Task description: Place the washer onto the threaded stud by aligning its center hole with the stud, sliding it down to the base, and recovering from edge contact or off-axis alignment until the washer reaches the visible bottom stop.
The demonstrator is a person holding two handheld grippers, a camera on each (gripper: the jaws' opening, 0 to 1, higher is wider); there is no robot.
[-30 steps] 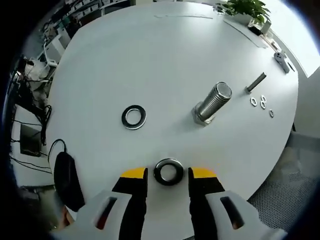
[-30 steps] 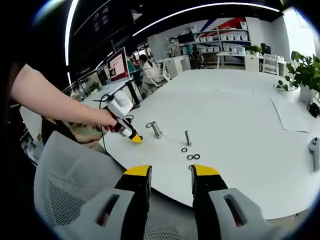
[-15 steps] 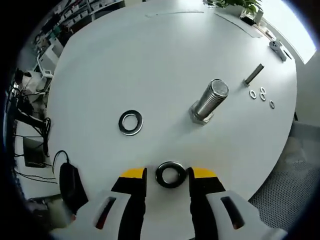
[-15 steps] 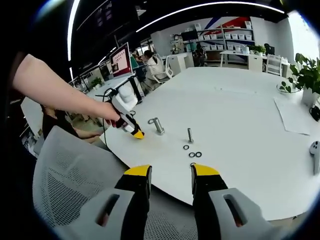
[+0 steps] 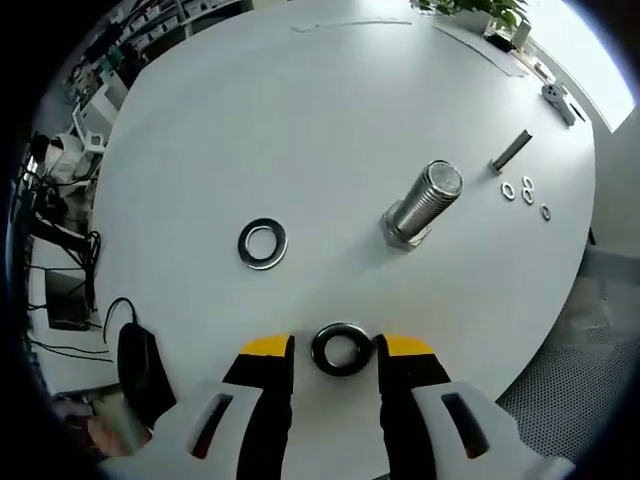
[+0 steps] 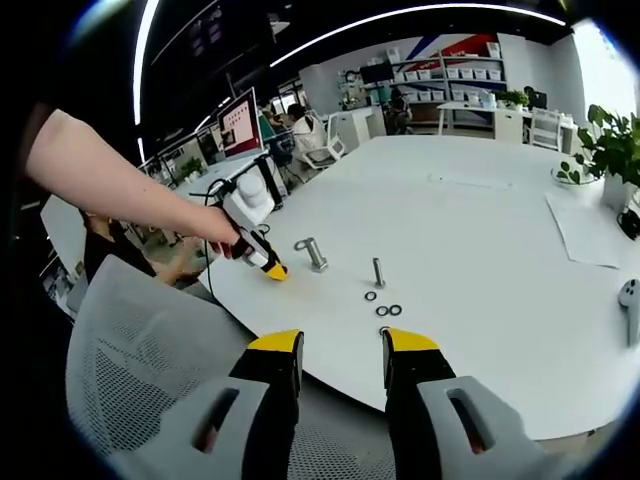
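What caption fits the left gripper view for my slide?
Open left hand-held gripper straddles a washer on the white table, the big threaded stud standing beyond.

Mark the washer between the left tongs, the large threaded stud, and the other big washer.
Washer between the tongs [image 5: 341, 350], left gripper view: its ring's lower rim.
Large threaded stud [image 5: 424, 204], left gripper view: mid-shaft threads.
Other big washer [image 5: 263, 243], left gripper view: its ring's left side.
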